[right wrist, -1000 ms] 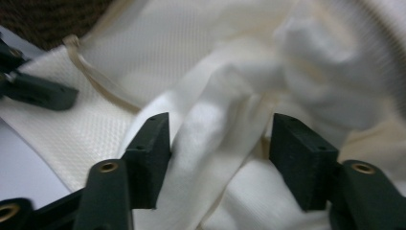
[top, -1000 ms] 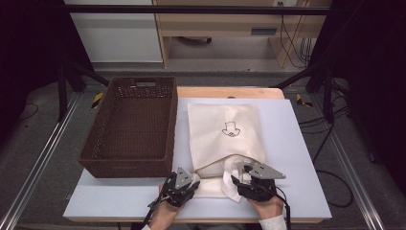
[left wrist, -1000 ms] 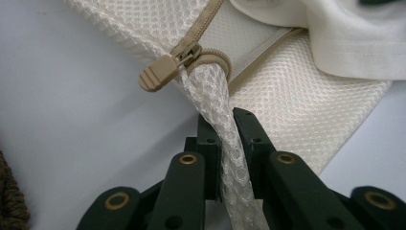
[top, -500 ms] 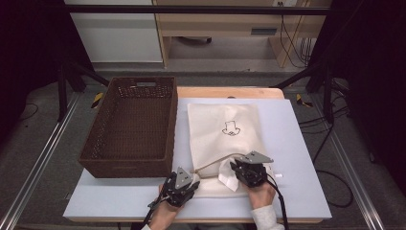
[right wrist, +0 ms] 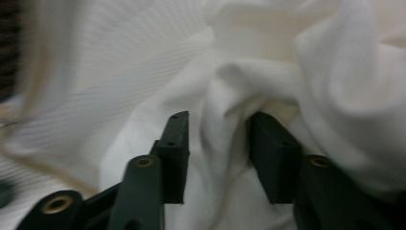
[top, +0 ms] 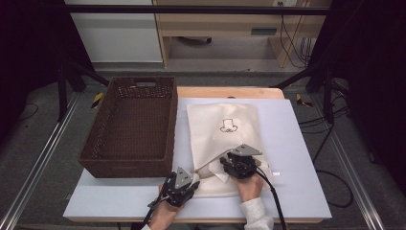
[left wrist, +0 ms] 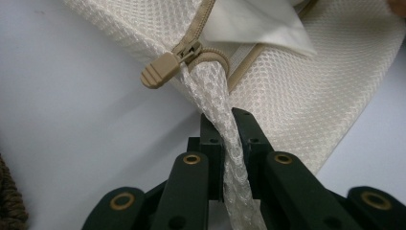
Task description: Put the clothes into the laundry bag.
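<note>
A cream mesh laundry bag [top: 225, 129] lies flat on the white table [top: 297, 158], its zipped mouth at the near end. My left gripper [top: 194, 176] is shut on a twisted strip of the bag's mesh [left wrist: 210, 86] just below the tan zipper pull [left wrist: 160, 75]. My right gripper [top: 224, 165] is at the bag's mouth, its body over the bag. Its jaws have just been opening and stand apart, with a fold of white cloth [right wrist: 335, 96] bunched between them. A bit of that cloth [top: 221, 176] pokes out of the mouth. The mesh [right wrist: 119, 62] shows at the left.
A dark brown wicker basket [top: 134, 124] stands on the table's left half, right beside the bag. A wooden board edge [top: 230, 92] lies behind the bag. A black cable [top: 273, 196] trails from the right gripper along the person's sleeve.
My right gripper has moved left and away from the table's front edge, toward the bag's mouth. Less white cloth lies outside the bag. The left gripper has stayed put.
</note>
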{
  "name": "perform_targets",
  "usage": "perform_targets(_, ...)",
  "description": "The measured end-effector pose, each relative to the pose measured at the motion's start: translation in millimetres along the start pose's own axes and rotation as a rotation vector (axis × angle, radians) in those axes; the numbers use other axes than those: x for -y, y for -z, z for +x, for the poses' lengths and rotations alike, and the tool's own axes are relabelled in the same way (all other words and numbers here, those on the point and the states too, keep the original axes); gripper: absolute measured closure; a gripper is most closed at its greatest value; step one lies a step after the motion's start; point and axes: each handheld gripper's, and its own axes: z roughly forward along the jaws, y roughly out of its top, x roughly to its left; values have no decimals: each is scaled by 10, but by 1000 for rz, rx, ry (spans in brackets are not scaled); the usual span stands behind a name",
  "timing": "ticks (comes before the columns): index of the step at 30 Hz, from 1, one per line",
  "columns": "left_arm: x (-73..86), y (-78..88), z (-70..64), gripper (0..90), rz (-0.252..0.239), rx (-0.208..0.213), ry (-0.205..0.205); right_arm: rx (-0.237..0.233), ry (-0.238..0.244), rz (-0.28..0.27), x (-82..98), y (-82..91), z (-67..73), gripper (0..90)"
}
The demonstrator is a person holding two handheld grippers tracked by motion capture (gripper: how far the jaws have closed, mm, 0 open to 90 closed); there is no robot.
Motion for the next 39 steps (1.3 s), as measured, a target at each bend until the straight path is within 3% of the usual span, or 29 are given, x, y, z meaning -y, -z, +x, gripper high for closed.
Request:
perform_targets(3, 1, 0, 2, 824, -1, 1, 2, -5, 16, -25, 14, 137, 23, 489)
perform_targets(4, 1, 0, 5, 824, -1, 4, 4, 8, 35, -57, 44, 303, 33, 460)
perform_targets(5, 1, 0, 5, 823, -1, 4, 4, 8, 35, -57, 44, 303, 33, 460)
perform_targets(8, 1, 0, 8, 823, -1, 5, 5, 44, 55, -86, 130, 519, 8, 402)
perform_targets(10, 1, 0, 8, 823, -1, 5, 5, 79, 52, -84, 194, 605, -37, 373)
perform_targets(11, 1, 0, 8, 823, -1, 5, 5, 62, 32, -78, 227, 616, -64, 397)
perform_targets(12, 1, 0, 8, 823, 0, 6, 5, 35, 17, -63, 254, 605, -94, 400)
perform_targets(14, 0, 2, 11, 823, 3, 5, 6, 18, -24, -12, 262, 489, -122, 442)
perform_targets(15, 0, 2, 11, 823, 3, 6, 6, 18, -24, -12, 262, 489, -122, 442)
perform_targets(19, 0, 1, 17, 823, 1, 10, 10, 45, 6, 44, 185, 283, -64, 553)
perform_targets(20, 0, 1, 18, 823, 1, 10, 11, 64, 36, 69, 149, 184, -25, 648)
perform_targets(21, -1, 1, 18, 823, 1, 10, 11, 64, 36, 69, 149, 184, -25, 648)
perform_targets(23, -2, 0, 25, 823, 2, 16, 18, 57, 61, 89, 120, 116, 23, 747)
perform_targets(24, -3, 1, 30, 824, 3, 18, 21, 29, 71, 95, 85, 66, 65, 816)
perform_targets(30, -4, 1, 34, 826, 2, 20, 23, 0, 75, 70, -11, -124, 150, 861)
perform_targets(33, -4, 1, 36, 833, 2, 23, 26, 42, 93, 44, -63, -248, 134, 872)
perform_targets(34, -4, 2, 36, 835, 2, 23, 26, 85, 78, 27, -96, -308, 94, 875)
perform_targets(35, -4, 2, 36, 835, 2, 24, 26, 85, 78, 27, -96, -308, 94, 875)
perform_targets(37, -4, 3, 39, 835, 3, 26, 27, 128, 72, 10, -103, -359, 56, 875)
perform_targets(39, -3, 3, 43, 835, 2, 29, 30, 127, 72, 8, -97, -359, 46, 861)
